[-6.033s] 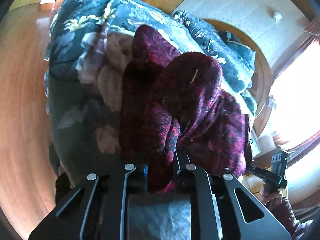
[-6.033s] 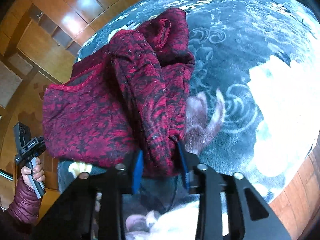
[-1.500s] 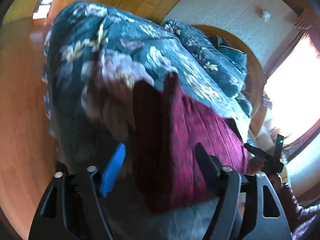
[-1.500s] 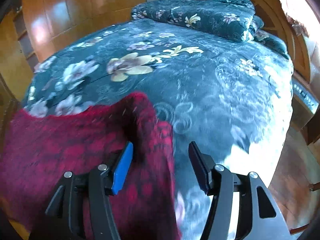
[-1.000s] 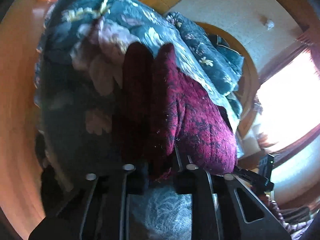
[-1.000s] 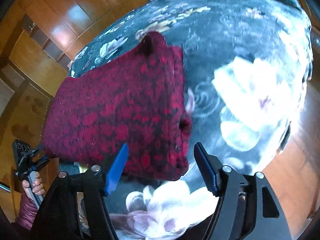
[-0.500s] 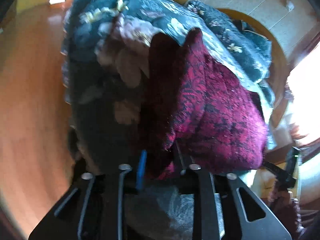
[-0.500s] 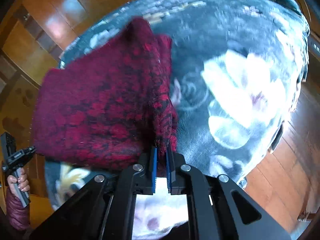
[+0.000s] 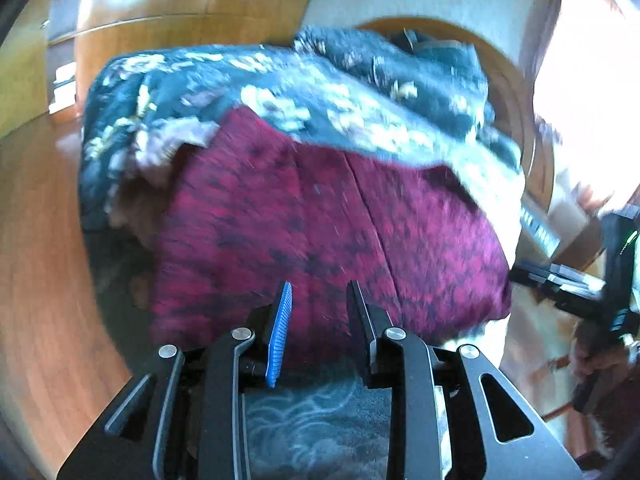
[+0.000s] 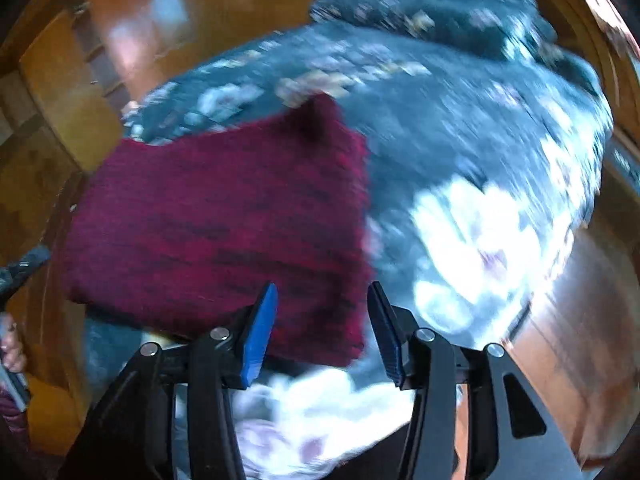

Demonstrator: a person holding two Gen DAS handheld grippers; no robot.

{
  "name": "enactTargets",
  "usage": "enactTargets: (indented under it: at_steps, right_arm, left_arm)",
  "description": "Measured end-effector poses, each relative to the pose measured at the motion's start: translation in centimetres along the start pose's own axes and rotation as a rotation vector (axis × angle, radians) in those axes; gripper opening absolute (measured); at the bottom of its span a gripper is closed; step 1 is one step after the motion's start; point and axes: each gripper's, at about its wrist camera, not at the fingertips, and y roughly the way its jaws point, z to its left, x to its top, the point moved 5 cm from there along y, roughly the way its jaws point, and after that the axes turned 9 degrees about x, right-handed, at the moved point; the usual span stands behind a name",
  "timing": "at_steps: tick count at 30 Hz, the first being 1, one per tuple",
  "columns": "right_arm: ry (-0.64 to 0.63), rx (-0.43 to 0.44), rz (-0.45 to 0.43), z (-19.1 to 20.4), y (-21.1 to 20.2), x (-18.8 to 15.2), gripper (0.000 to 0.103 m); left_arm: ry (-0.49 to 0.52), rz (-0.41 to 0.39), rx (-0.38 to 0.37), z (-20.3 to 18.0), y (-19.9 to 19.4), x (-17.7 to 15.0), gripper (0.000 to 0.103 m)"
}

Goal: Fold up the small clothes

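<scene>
A dark red knitted garment [image 9: 320,232] lies folded into a flat rectangle on the bed's dark floral blanket [image 9: 360,92]. My left gripper [image 9: 318,296] is open and empty, its fingertips just over the garment's near edge. In the right wrist view the same garment [image 10: 224,224] lies left of centre on the blanket [image 10: 460,128]. My right gripper [image 10: 322,298] is open and empty above the garment's near right corner. Both views are motion blurred.
The bed has a rounded wooden headboard [image 9: 516,92] with a folded quilt [image 9: 400,60] in front of it. Wooden floor [image 9: 44,260] and wooden cabinets [image 10: 68,92] surround the bed. The other hand-held gripper [image 9: 600,276] shows at the right edge of the left wrist view.
Both grippers were shut on the garment's edges half a second ago. Both have opened and let go, and the garment now lies flat on the blanket.
</scene>
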Motion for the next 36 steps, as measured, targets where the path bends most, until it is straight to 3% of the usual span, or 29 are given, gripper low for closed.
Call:
enactTargets:
  at_steps: [3, 6, 11, 12, 13, 22, 27, 30, 36]
  right_arm:
    - [-0.074, 0.065, 0.014, 4.1, 1.8, 0.5, 0.056]
    - [-0.131, 0.073, 0.071, 6.4, 4.5, -0.4, 0.056]
    - [-0.046, 0.097, 0.135, 5.0, 8.4, -3.1, 0.057]
    - [-0.025, 0.113, 0.129, 4.7, 8.6, -3.4, 0.057]
    - [-0.025, 0.125, 0.113, 4.4, 8.6, -3.6, 0.057]
    - [-0.036, 0.128, 0.094, 4.3, 8.1, -4.1, 0.059]
    - [-0.017, 0.135, 0.107, 4.1, 7.3, -3.5, 0.065]
    - [-0.008, 0.138, 0.118, 3.9, 6.8, -2.9, 0.074]
    - [0.002, 0.133, 0.087, 3.5, 4.7, -1.2, 0.077]
  left_arm:
    - [0.074, 0.004, 0.091, -1.0, 1.2, -1.6, 0.03]
    - [0.107, -0.011, 0.153, -1.3, 1.7, -2.1, 0.033]
    - [0.118, -0.014, 0.184, -1.1, 1.7, -2.3, 0.038]
    - [0.115, -0.021, 0.2, -1.0, 1.5, -2.3, 0.046]
    - [0.109, -0.027, 0.211, -0.9, 1.4, -2.2, 0.05]
    - [0.099, -0.064, 0.232, -0.9, -0.4, -1.3, 0.051]
    - [0.11, -0.095, 0.258, -0.8, -1.4, -0.5, 0.051]
    - [0.115, -0.111, 0.267, -0.7, -1.8, 0.0, 0.059]
    - [0.122, -0.131, 0.286, -0.2, -2.0, 1.1, 0.059]
